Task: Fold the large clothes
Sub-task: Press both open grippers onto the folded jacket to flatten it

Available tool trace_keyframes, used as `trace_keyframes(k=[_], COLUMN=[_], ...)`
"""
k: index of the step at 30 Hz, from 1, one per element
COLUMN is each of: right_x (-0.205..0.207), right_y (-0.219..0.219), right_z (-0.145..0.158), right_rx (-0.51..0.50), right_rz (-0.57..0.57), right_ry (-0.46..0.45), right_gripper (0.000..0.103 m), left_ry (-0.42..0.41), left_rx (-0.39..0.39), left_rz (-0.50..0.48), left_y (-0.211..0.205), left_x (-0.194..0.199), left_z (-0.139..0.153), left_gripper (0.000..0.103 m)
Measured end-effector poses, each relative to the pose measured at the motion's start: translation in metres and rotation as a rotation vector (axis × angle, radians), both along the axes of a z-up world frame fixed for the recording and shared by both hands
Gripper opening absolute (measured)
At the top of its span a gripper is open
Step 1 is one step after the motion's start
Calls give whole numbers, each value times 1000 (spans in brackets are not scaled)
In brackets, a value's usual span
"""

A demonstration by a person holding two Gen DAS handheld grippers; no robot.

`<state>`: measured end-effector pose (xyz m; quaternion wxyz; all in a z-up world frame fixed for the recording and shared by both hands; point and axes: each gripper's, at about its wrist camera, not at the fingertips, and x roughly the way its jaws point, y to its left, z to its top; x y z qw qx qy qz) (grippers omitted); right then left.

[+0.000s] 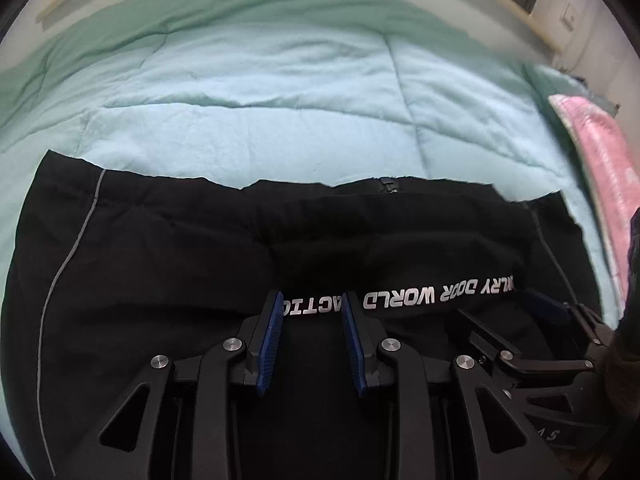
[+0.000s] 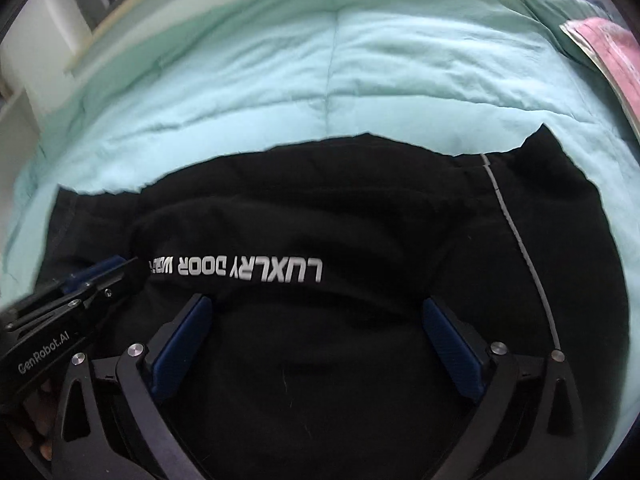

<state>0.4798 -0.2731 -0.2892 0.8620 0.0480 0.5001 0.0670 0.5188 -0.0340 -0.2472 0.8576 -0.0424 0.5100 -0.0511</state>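
Observation:
A black jacket point(image 1: 168, 256) with white lettering and thin grey piping lies spread on a light blue quilt; it also shows in the right wrist view point(image 2: 360, 208). My left gripper point(image 1: 314, 304) is just above the jacket's near part, at the lettering, its blue pads a hand's width apart with only flat cloth beneath them. It also shows in the right wrist view point(image 2: 100, 276). My right gripper point(image 2: 316, 308) is wide open above the jacket near the lettering. It appears at the right of the left wrist view point(image 1: 548, 308).
The light blue quilt point(image 1: 256, 80) covers the bed beyond the jacket. A pink folded cloth point(image 1: 600, 152) lies at the right edge. A wall and bed frame point(image 1: 520, 12) lie behind.

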Motion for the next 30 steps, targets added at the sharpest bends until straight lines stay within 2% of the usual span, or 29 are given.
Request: trace_keyframes(k=[2, 5, 8, 10, 13, 16, 20, 23, 26, 30], right_x=[5, 4, -18, -38, -62, -84, -88, -86, -82, -81], right_y=[3, -5, -8, -5, 0, 2, 0, 0, 3, 6], right_z=[-1, 20, 54, 67, 73, 69, 42, 30, 21, 5], right_rx=[-16, 14, 29, 7, 10, -13, 21, 15, -17, -55], right_rz=[3, -8, -5, 20, 36, 26, 18, 26, 41, 34], right_ry=[29, 78, 11, -23, -28, -27, 47, 35, 31, -15], right_gripper=[103, 103, 103, 103, 103, 103, 103, 103, 103, 103], left_ry=[12, -8, -22, -24, -33, -29, 1, -4, -12, -2], left_rx=[10, -3, 32, 3, 15, 87, 68, 67, 127, 143], left_rz=[5, 17, 26, 22, 18, -3, -6, -2, -9, -7], left_y=[0, 5, 4, 2, -3, -11, -6, -5, -13, -15], left_x=[2, -10, -32, -51, -76, -87, -84, -79, -76, -69], left_z=[6, 30, 51, 59, 67, 61, 42, 28, 17, 1], left_gripper=[30, 31, 31, 31, 30, 30, 30, 30, 30, 31])
